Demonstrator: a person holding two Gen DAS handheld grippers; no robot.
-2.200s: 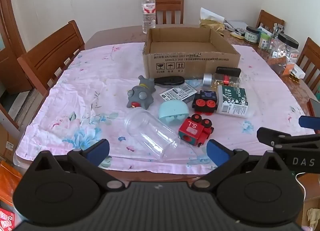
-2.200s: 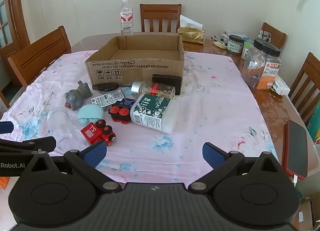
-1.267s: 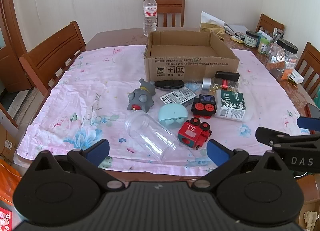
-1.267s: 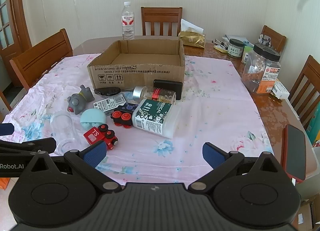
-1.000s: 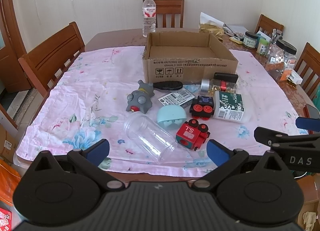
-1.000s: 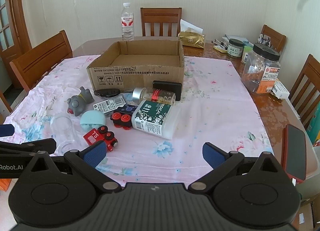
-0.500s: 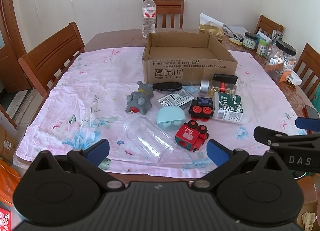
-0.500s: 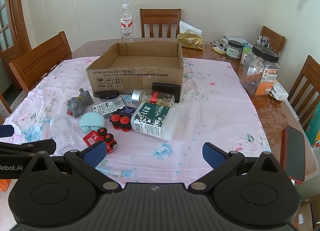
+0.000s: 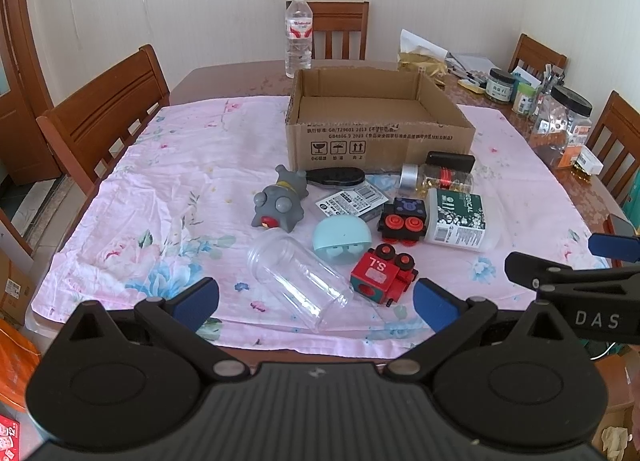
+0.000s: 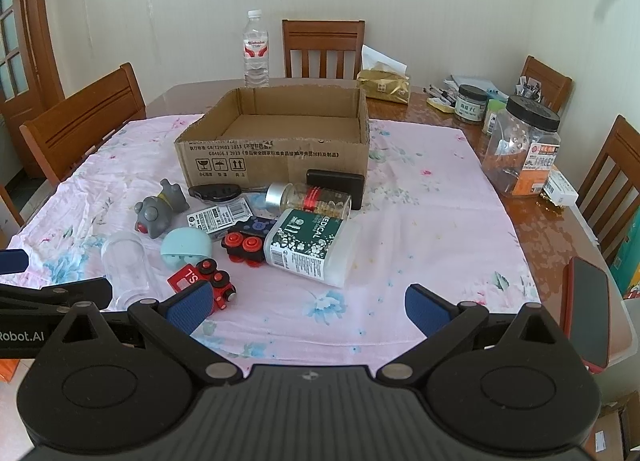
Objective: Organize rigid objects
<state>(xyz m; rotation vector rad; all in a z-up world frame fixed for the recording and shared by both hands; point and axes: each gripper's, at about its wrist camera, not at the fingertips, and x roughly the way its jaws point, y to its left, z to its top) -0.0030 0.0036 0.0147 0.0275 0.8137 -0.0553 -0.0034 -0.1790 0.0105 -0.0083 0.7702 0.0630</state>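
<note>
Looking along the left gripper (image 9: 316, 299), its blue-padded fingers are spread wide with nothing between them, hovering at the near edge of the worktop (image 9: 224, 79). On the pink floral cloth (image 9: 160, 197) a cluster of items lies in front of an open cardboard box (image 9: 378, 137) printed with handling symbols. A clear plastic jar (image 9: 298, 281) lies on its side nearest the gripper, beside a red toy train (image 9: 382, 275) marked "S.L". Behind them sit a pale blue dome toy (image 9: 342, 239), a grey figurine (image 9: 280, 205) and a white bottle (image 9: 460, 219) with a green label reading "MEDICAL". The other gripper's arm at the right edge reads "DAS".

From the right wrist, the right gripper (image 10: 306, 303) is likewise spread and empty above the cloth's near edge. The "MEDICAL" bottle lies just ahead, next to a black toy car (image 10: 246, 243) with red wheels. A silver-capped small jar (image 10: 308, 197) and a black case (image 10: 336, 183) lie against the box. "Robot.AI" shows at the left edge.
</note>
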